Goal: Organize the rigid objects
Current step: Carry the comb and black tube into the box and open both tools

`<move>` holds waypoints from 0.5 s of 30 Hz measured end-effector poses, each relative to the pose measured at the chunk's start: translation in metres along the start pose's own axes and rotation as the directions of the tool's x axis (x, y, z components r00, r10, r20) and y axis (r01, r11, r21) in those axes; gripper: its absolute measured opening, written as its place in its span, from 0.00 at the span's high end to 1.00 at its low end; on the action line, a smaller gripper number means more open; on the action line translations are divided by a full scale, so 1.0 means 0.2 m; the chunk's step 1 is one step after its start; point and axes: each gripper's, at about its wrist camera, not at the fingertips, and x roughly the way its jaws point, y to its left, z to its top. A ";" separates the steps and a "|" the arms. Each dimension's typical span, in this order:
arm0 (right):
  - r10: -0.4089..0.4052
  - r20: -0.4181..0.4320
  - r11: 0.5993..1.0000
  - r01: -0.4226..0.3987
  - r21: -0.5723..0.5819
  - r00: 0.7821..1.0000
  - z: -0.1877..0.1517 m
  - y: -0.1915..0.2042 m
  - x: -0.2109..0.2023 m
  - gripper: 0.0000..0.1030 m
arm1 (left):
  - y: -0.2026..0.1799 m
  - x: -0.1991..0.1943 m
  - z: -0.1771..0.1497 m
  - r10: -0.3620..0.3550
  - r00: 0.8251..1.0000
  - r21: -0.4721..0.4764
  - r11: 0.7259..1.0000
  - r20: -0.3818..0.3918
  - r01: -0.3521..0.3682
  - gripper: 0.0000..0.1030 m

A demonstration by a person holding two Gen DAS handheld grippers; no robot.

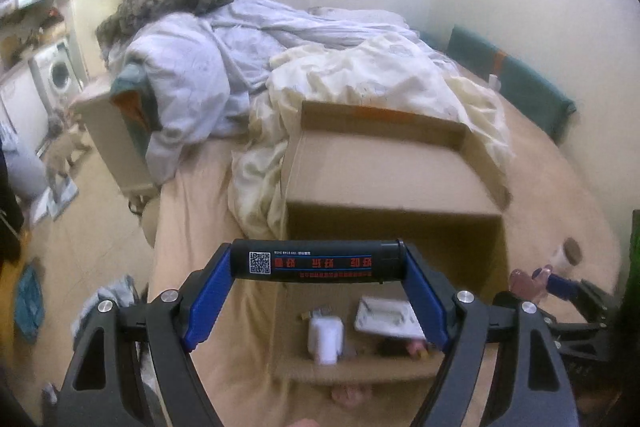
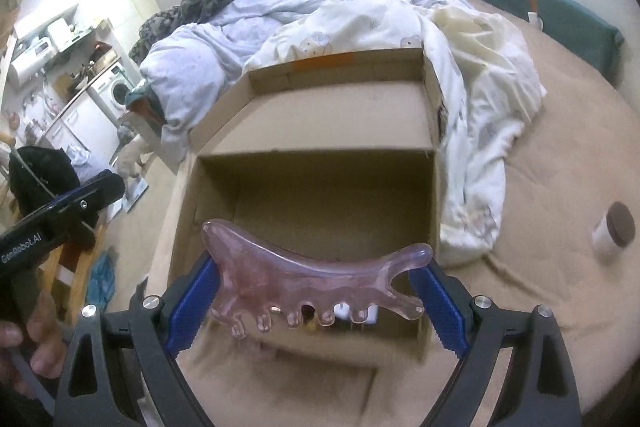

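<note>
My left gripper point(image 1: 318, 263) is shut on a long black lighter point(image 1: 320, 261) with a QR code, held crosswise above the open cardboard box point(image 1: 392, 187) on the bed. In the box lie a white charger point(image 1: 325, 339) and a white flat item point(image 1: 386, 317). My right gripper point(image 2: 316, 291) is shut on a pink translucent comb-shaped scraper point(image 2: 308, 279), held over the near edge of the same box point(image 2: 320, 131). The right gripper also shows at the right of the left wrist view point(image 1: 560, 283).
A small white jar with a brown lid point(image 2: 614, 229) lies on the beige sheet to the right of the box. Crumpled duvets point(image 2: 400, 23) lie behind and beside the box. A green headboard cushion point(image 2: 552, 11) lines the wall. The floor and a washing machine point(image 1: 58, 73) are left.
</note>
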 end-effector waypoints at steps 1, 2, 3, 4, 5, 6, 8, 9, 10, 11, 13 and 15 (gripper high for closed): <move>-0.001 0.003 1.000 0.001 0.003 1.000 0.02 -0.01 0.03 0.04 | -0.01 0.05 0.01 0.008 1.000 0.003 1.000 -0.005 -0.008 0.23; -0.003 0.005 1.000 0.003 0.001 1.000 0.03 -0.02 0.07 0.04 | -0.01 0.11 0.02 0.005 1.000 0.003 1.000 -0.012 -0.005 0.23; -0.010 0.006 1.000 0.010 -0.003 1.000 0.04 -0.02 0.10 0.04 | -0.02 0.15 0.01 0.005 1.000 0.007 1.000 -0.023 -0.005 0.23; -0.015 0.004 1.000 0.015 -0.002 1.000 0.04 -0.04 0.13 0.04 | -0.03 0.21 -0.01 0.003 0.999 0.012 1.000 -0.040 -0.003 0.23; -0.016 -0.003 1.000 0.016 0.005 1.000 0.04 -0.05 0.16 0.04 | -0.03 0.26 -0.03 -0.007 0.998 0.015 1.000 -0.055 0.008 0.23; -0.017 -0.008 1.000 0.017 0.012 1.000 0.03 -0.06 0.18 0.04 | -0.04 0.30 -0.04 -0.010 0.997 0.019 1.000 -0.072 0.011 0.23; -0.024 -0.034 0.999 0.025 0.030 0.999 0.03 -0.09 0.23 0.04 | -0.07 0.37 -0.08 -0.016 0.991 0.014 1.000 -0.131 0.018 0.23; -0.026 -0.045 0.999 0.028 0.037 0.999 0.03 -0.09 0.25 0.04 | -0.08 0.37 -0.08 -0.027 0.990 0.013 0.999 -0.138 0.029 0.23; -0.029 -0.053 0.999 0.031 0.043 0.998 0.03 -0.09 0.27 0.04 | -0.10 0.37 -0.09 -0.025 0.990 0.027 0.999 -0.137 0.029 0.23; -0.033 -0.063 0.998 0.037 0.051 0.997 0.03 -0.10 0.29 0.04 | -0.12 0.38 -0.10 -0.010 0.990 0.048 0.999 -0.139 0.017 0.23; -0.037 -0.087 0.997 0.043 0.066 0.996 0.03 -0.10 0.32 0.04 | -0.14 0.41 -0.11 -0.003 0.988 0.062 0.998 -0.153 0.013 0.23; -0.046 -0.109 0.996 0.054 0.073 0.993 0.02 -0.11 0.35 0.04 | -0.13 0.44 -0.13 0.003 0.984 0.059 0.998 -0.180 0.008 0.23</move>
